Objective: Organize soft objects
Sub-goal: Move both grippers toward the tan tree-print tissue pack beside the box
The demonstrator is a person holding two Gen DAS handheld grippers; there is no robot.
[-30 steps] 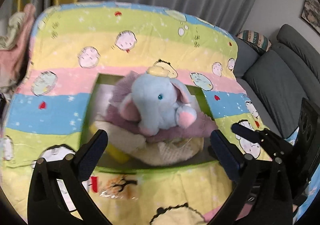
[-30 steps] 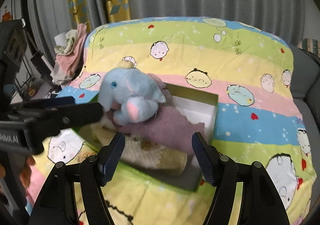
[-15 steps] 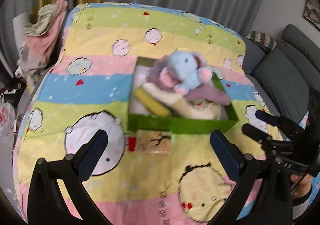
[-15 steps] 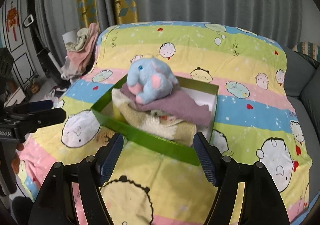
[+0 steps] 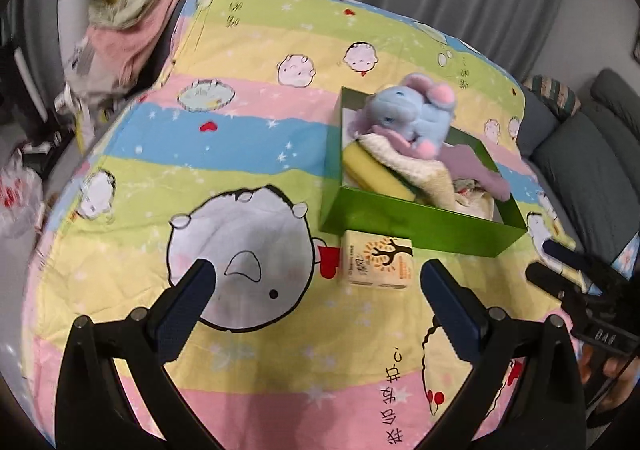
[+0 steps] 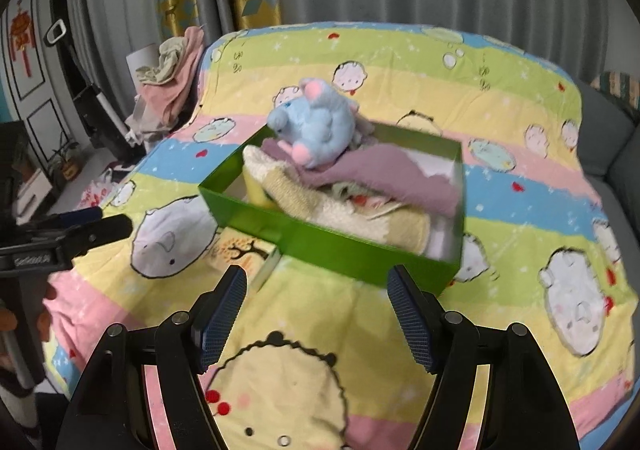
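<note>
A green box (image 5: 416, 223) (image 6: 340, 246) stands on the striped cartoon blanket (image 5: 240, 177). It holds a blue plush elephant (image 5: 416, 113) (image 6: 316, 125) on top of a mauve cloth (image 6: 384, 177), a cream fuzzy towel (image 5: 420, 173) and a yellow sponge (image 5: 372, 169). A small yellow tissue pack (image 5: 378, 264) (image 6: 240, 250) lies against the box's near wall. My left gripper (image 5: 316, 290) is open and empty, well short of the box. My right gripper (image 6: 318, 302) is open and empty, just in front of the box.
A pile of pink and beige clothes (image 5: 128, 21) (image 6: 172, 81) sits past the blanket's far left corner. A grey sofa (image 5: 580, 153) stands at the right. Grey curtains hang behind. A white plastic bag (image 5: 16, 193) lies at the left.
Both grippers have pulled back from the box and stayed open. The elephant, close between the fingers a second ago, now sits farther off in the box. The left view swung leftward.
</note>
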